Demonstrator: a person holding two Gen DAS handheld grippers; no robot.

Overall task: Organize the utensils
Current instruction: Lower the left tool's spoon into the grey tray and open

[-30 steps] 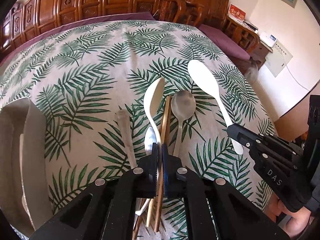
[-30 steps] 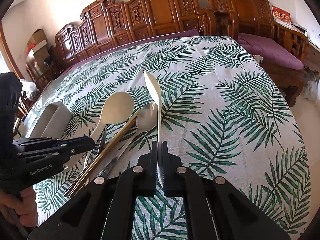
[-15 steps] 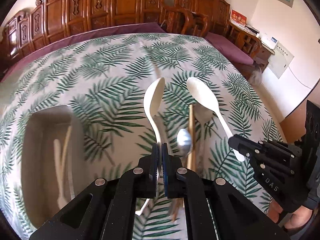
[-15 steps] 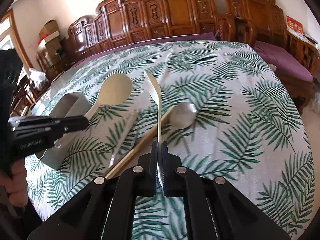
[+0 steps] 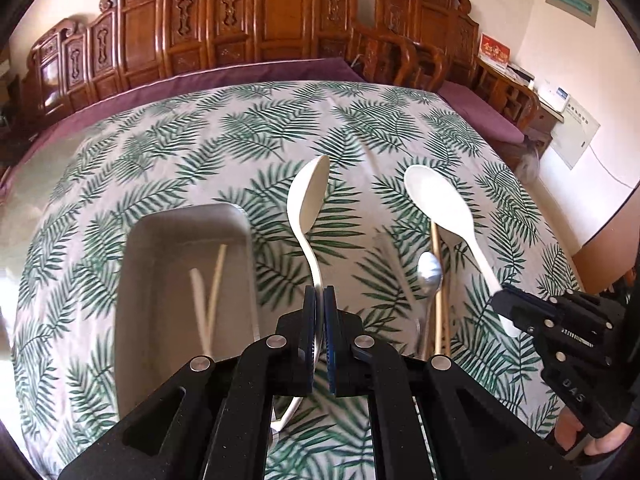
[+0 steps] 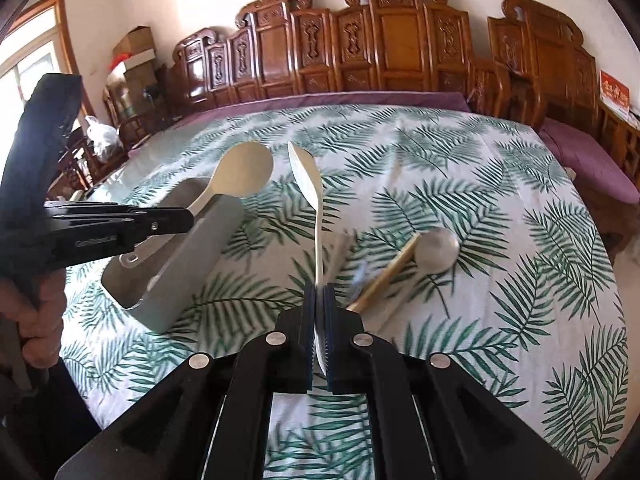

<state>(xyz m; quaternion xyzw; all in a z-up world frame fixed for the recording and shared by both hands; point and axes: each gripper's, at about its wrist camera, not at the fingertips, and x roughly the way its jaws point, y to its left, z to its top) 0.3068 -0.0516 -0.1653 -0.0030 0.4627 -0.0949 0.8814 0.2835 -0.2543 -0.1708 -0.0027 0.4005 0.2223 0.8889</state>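
Note:
My left gripper (image 5: 319,294) is shut on a cream spoon (image 5: 307,200), held in the air just right of a grey metal tray (image 5: 176,224) that holds pale chopsticks (image 5: 208,284). My right gripper (image 6: 319,294) is shut on a white rice paddle (image 6: 307,176), held above the cloth. In the left wrist view the paddle (image 5: 440,208) and right gripper (image 5: 500,302) are at right. In the right wrist view the left gripper (image 6: 188,219) holds its spoon (image 6: 244,170) over the tray (image 6: 192,264). A metal spoon (image 6: 436,250) and wooden chopsticks (image 6: 384,276) lie on the cloth.
The table carries a palm-leaf cloth (image 5: 240,140). Carved wooden chairs (image 5: 260,20) with purple cushions line the far side and right. A second small metal spoon (image 5: 430,276) lies by the chopsticks (image 5: 438,300). A wall panel (image 5: 574,136) is at right.
Both grippers have moved left with their utensils. The tray has come to the middle of the left wrist view, and the loose utensils on the cloth have slid to the right.

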